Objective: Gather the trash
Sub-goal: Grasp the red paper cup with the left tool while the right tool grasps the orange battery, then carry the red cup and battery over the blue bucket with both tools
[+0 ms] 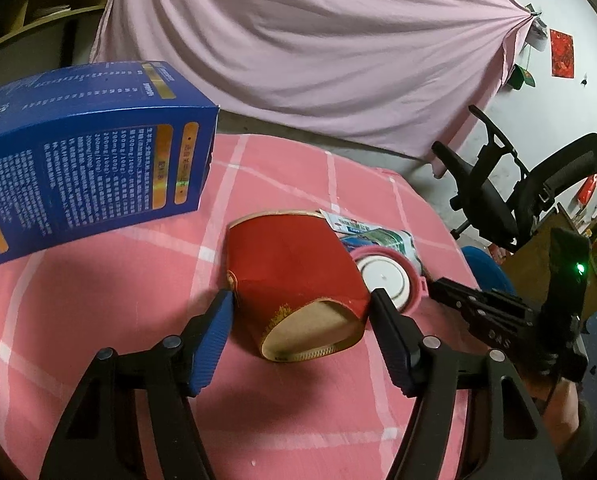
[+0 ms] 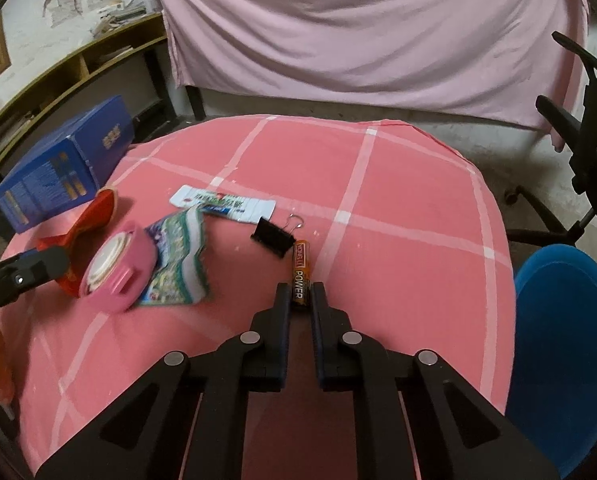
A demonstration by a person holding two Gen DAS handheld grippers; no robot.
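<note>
Two grippers worked over the pink cloth (image 2: 378, 184). At the left of the right wrist view lay the blue box (image 2: 58, 176). The left gripper (image 1: 302, 308) straddled the red cup (image 1: 294, 280), pads touching its sides. The right gripper (image 2: 300, 296), at centre, had closed on the battery (image 2: 301, 276); a blue bin (image 2: 566, 340) sat lower right.

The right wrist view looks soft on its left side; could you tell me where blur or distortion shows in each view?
Right wrist view: round pink lidded container motion-smeared, orange battery print sharp. Left wrist view: crisp, but fisheye bows the blue cardboard box.
</note>
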